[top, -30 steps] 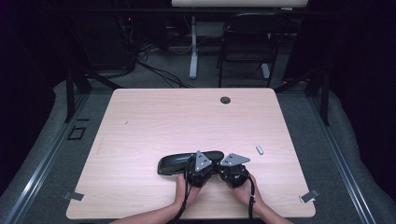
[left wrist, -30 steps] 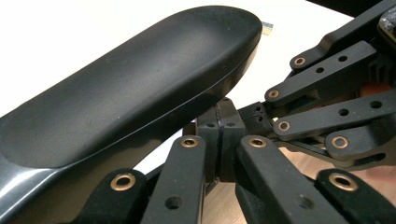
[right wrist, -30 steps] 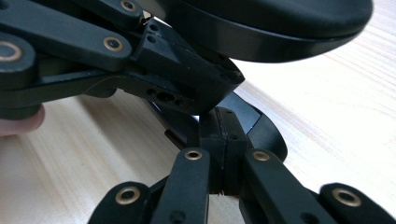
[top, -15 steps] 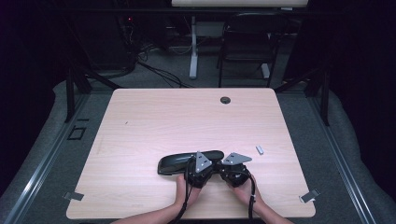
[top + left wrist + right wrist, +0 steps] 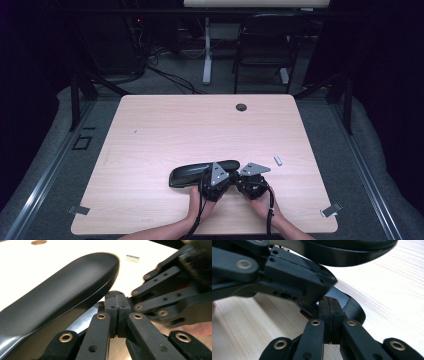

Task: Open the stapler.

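The table (image 5: pixel 150 150) has a pale wood-grain top, smooth and matt, with fine lines running across it. The long black case (image 5: pixel 57 292) near the front edge looks like smooth, glossy plastic with soft highlights. Both the left gripper (image 5: pixel 117 298) and the right gripper (image 5: pixel 331 305) show matt black plastic links with brass-coloured metal rivets.

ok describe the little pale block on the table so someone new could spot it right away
Start at the light wooden table and go to its right side, just right of the right tool. The little block lies there alone on bare wood. It is the small pale piece; the long glasses case nearby is glossy black.
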### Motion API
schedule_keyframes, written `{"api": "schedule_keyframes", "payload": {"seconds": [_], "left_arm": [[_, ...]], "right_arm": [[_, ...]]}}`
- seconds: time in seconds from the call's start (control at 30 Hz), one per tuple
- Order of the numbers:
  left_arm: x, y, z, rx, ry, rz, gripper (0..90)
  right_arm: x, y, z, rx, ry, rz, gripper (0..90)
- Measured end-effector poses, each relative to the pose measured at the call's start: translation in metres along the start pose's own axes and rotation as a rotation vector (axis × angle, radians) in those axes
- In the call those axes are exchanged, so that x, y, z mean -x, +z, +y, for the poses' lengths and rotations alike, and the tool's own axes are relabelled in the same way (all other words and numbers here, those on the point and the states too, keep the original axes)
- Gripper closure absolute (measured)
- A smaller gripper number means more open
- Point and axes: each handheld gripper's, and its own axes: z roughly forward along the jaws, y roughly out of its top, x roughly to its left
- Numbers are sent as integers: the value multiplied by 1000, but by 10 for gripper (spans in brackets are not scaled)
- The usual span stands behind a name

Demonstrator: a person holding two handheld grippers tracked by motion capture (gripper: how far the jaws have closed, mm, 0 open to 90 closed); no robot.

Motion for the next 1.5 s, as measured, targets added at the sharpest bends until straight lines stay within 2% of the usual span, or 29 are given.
{"api": "schedule_keyframes", "payload": {"seconds": [0.03, 0.07, 0.1, 0.17, 0.2, 0.27, 0.33, 0.43, 0.5, 0.63, 0.67, 0.8, 0.9, 0.97, 1.13, 1.27, 1.33, 1.4, 1.47, 1.5], "left_arm": [[3, -4, 6, 46, 46, 36, 900], [2, -12, 19, 100, 55, 52, 900], [-2, -15, 26, 132, 28, 80, 900], [-19, -21, 38, 140, -54, 91, 900], [-28, -24, 37, 138, -96, 98, 900], [-34, -26, 31, 113, -141, 84, 900], [-29, -26, 27, 99, -139, 62, 900], [-12, -23, 22, 68, -110, 4, 900], [-6, -19, 17, 40, -99, -11, 900], [-8, -15, 7, 1, -139, -17, 900], [-7, -16, 5, -6, -132, -7, 900], [-4, -11, -4, -49, -136, -15, 900], [-5, -5, -9, -74, -145, 7, 900], [-7, -4, -9, -56, -160, 29, 900], [-8, 0, -9, -51, -159, 39, 900], [-11, 3, -11, -49, -182, 56, 900], [-9, 2, -11, -43, -179, 58, 900], [-6, 2, -8, -42, -137, 51, 900], [-7, 4, -8, -44, -146, 48, 900], [-8, 5, -9, -46, -137, 58, 900]], "right_arm": [[0, 0, 0, -2, 4, 2, 900], [0, 0, 0, 2, 9, 3, 900], [1, 0, 0, -4, 7, 0, 900], [-1, -1, 0, -9, -7, -9, 900], [-1, 0, 1, -5, -2, -8, 900], [-1, 0, 1, -2, 7, -8, 900], [-1, 0, 1, -7, 2, -6, 900], [0, 0, 2, -15, 3, -2, 900], [0, 0, 1, -9, 8, 3, 900], [0, 0, 0, -3, 9, 4, 900], [0, 0, 0, -4, 10, 8, 900], [0, -1, 1, -9, 1, 4, 900], [-1, 0, 1, -4, 3, 1, 900], [-1, 0, 0, -4, 4, -1, 900], [-1, 0, 1, -3, 10, -3, 900], [-2, 0, 1, -8, 7, -6, 900], [-2, -1, 0, -9, 7, -7, 900], [-2, -1, 0, -7, 10, -11, 900], [-2, 0, -1, 6, 22, -8, 900], [-2, 1, -1, 16, 33, -5, 900]]}}
